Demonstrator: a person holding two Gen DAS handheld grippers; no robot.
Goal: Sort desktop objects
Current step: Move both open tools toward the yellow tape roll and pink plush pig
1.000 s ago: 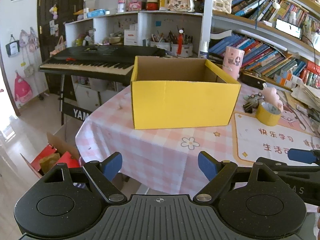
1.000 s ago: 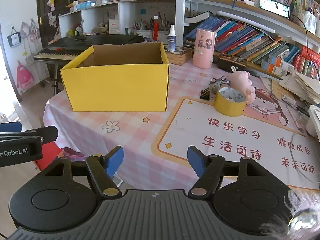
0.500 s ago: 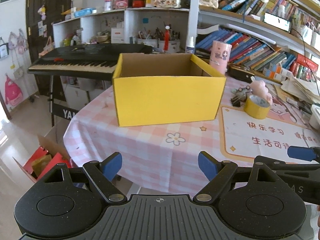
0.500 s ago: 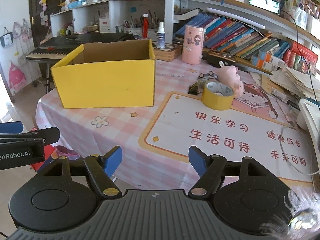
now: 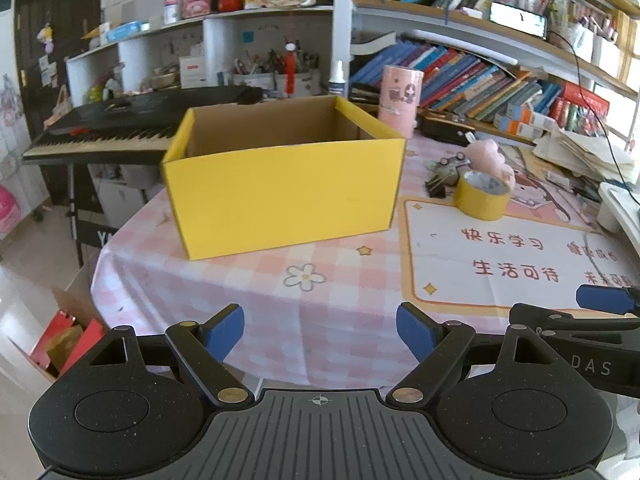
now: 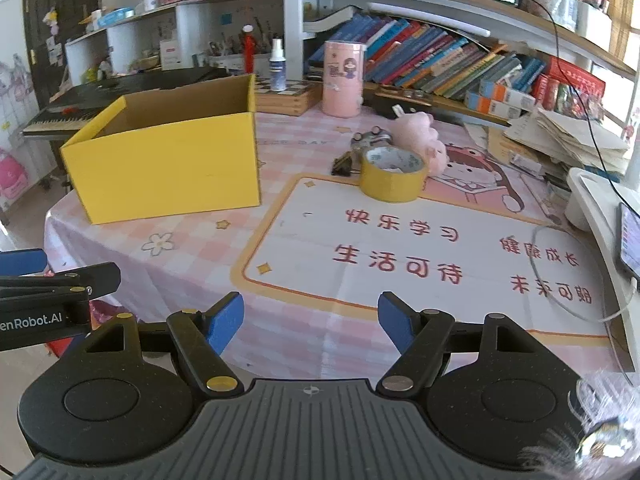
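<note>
An open yellow cardboard box (image 5: 280, 188) (image 6: 168, 168) stands on the pink checked tablecloth, and its inside looks empty. To its right lie a yellow tape roll (image 5: 482, 196) (image 6: 392, 178), a pink plush toy (image 5: 490, 152) (image 6: 420, 136), black binder clips (image 5: 438, 188) (image 6: 344, 166) and a small metal toy (image 5: 450, 160) (image 6: 370, 136). My left gripper (image 5: 320, 330) is open and empty at the table's near edge. My right gripper (image 6: 310, 318) is open and empty, over the near edge in front of the printed mat.
A printed desk mat (image 6: 420, 256) with red characters covers the table's right half. A pink cylinder (image 6: 344, 78) and spray bottle (image 6: 277, 66) stand behind. Books (image 6: 440, 64) line the back. A keyboard (image 5: 104, 136) is at left. A white tray (image 6: 600, 208) sits at right.
Both grippers have swung to the right and come closer to the table; the box has shifted left in the views. Both stay open and empty.
</note>
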